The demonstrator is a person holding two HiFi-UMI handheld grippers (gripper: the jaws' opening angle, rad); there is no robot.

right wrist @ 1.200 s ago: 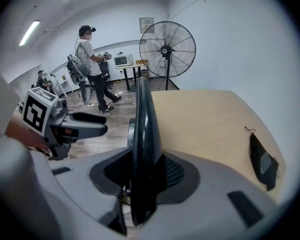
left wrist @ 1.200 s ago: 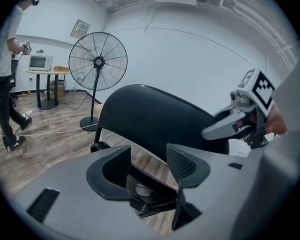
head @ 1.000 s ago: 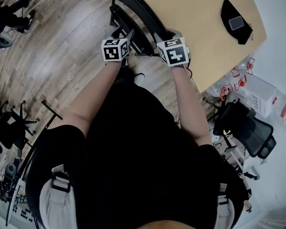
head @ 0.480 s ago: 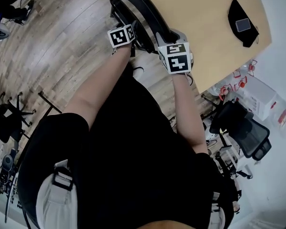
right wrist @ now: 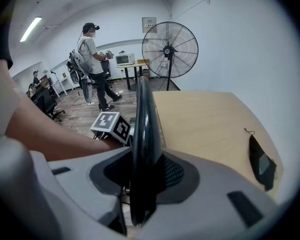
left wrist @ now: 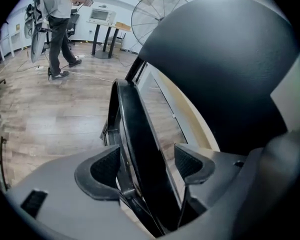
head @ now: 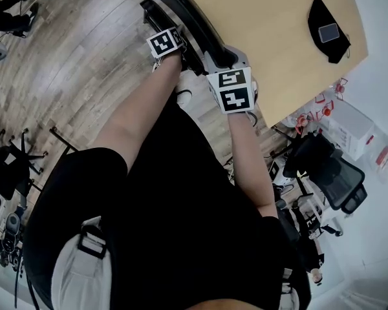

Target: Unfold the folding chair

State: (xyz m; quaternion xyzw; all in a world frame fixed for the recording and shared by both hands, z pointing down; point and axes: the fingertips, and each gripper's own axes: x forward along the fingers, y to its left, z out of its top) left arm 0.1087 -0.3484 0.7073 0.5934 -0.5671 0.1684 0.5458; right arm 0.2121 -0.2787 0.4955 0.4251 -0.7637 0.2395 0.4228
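Note:
The folded black chair point(head: 181, 5) stands on edge against the side of the wooden table point(head: 278, 18). My right gripper point(right wrist: 147, 176) is shut on the chair's thin top edge point(right wrist: 142, 124), pads pressed on both sides; in the head view this right gripper point(head: 221, 55) sits by the table's corner. Lower on the chair, my left gripper point(left wrist: 146, 164) has just been opening its jaws. They straddle a black panel edge point(left wrist: 135, 129) with a gap on each side, gripping nothing. Its marker cube point(head: 166, 42) shows left of the chair.
A black pouch point(head: 324, 28) with a phone on it lies on the table. A standing fan point(right wrist: 170, 49) and a person point(right wrist: 92, 59) are farther off on the wooden floor point(head: 77, 63). A black office chair point(head: 333, 173) and boxes stand to my right.
My left gripper has sunk lower along the chair, rolled, and moved farther from my body. The right gripper has kept its hold on the top edge.

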